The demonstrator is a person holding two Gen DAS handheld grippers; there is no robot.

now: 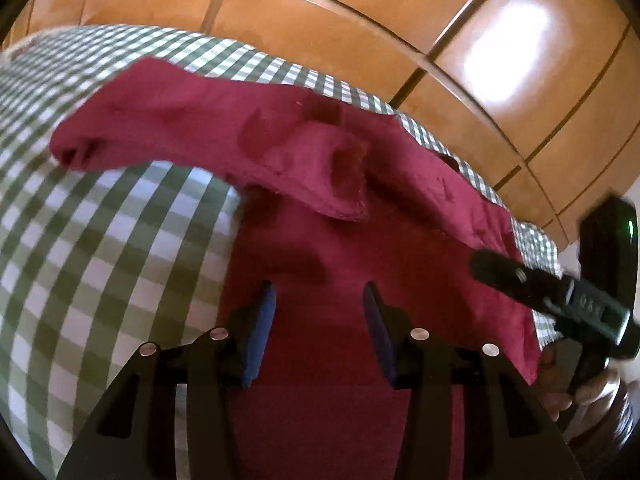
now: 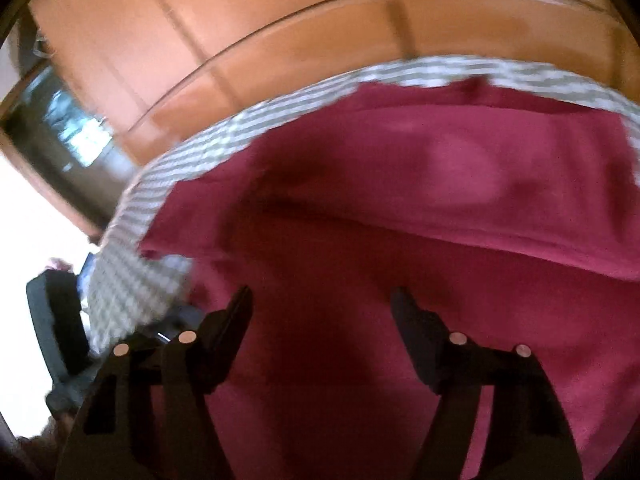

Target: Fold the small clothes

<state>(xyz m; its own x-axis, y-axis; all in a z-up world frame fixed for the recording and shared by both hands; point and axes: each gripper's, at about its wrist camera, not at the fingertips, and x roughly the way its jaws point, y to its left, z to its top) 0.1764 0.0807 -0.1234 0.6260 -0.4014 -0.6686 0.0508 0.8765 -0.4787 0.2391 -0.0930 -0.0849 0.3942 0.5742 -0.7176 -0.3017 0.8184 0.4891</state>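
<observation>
A dark red small garment (image 1: 304, 168) lies on a green-and-white checked cloth (image 1: 100, 240), with one sleeve stretched out to the left and a fold across its upper part. My left gripper (image 1: 320, 292) is open just above the garment's body, holding nothing. The right gripper (image 1: 520, 276) shows in the left wrist view over the garment's right edge. In the right wrist view the garment (image 2: 400, 208) fills most of the frame, blurred, and my right gripper (image 2: 322, 300) is open above it with nothing between its fingers.
The checked cloth (image 2: 168, 168) covers a table whose far edge runs close behind the garment. Beyond it is an orange tiled floor (image 1: 500, 40). A dark piece of furniture (image 2: 52, 140) stands at the left of the right wrist view.
</observation>
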